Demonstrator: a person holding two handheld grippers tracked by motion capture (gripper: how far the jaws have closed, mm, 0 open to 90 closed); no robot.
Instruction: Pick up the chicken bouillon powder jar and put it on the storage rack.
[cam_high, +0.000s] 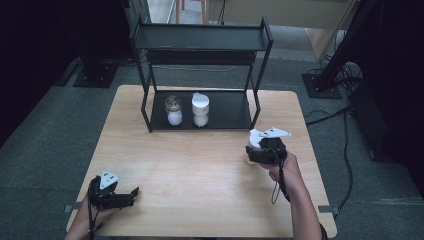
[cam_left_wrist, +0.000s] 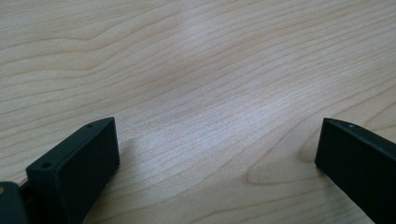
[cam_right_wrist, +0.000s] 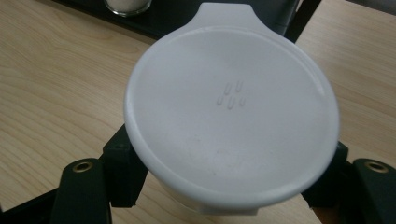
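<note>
From the high view, a pale wooden bench (cam_high: 200, 165) with rounded corners stands on grey carpet, dark stands and cables around it. At its far edge sits a black metal rack (cam_high: 200, 75) with two shelves; on the lower shelf stand two glass jars holding white powder, the open jar (cam_high: 174, 111) at the left, the lidded jar (cam_high: 200, 110) just beside it. The right gripper (cam_high: 255, 150) is at the bench's right side, near the rack's front right leg, its jaws around a third jar (cam_high: 254, 140) with a white lid that rests on the bench. The left gripper (cam_high: 131, 192) lies low at the near left corner, well apart from everything.

In the left gripper view, the two matte black blocky jaws stand wide apart, released, with bare wood grain (cam_left_wrist: 210, 93) between them.

In the right gripper view, the round, smooth white plastic lid (cam_right_wrist: 231, 112) with a small tab at its far edge and tiny raised marks at its centre sits between the black jaws, which are clenched against the jar's sides beneath it. The rack's dark shelf (cam_right_wrist: 173, 21) lies behind.
</note>
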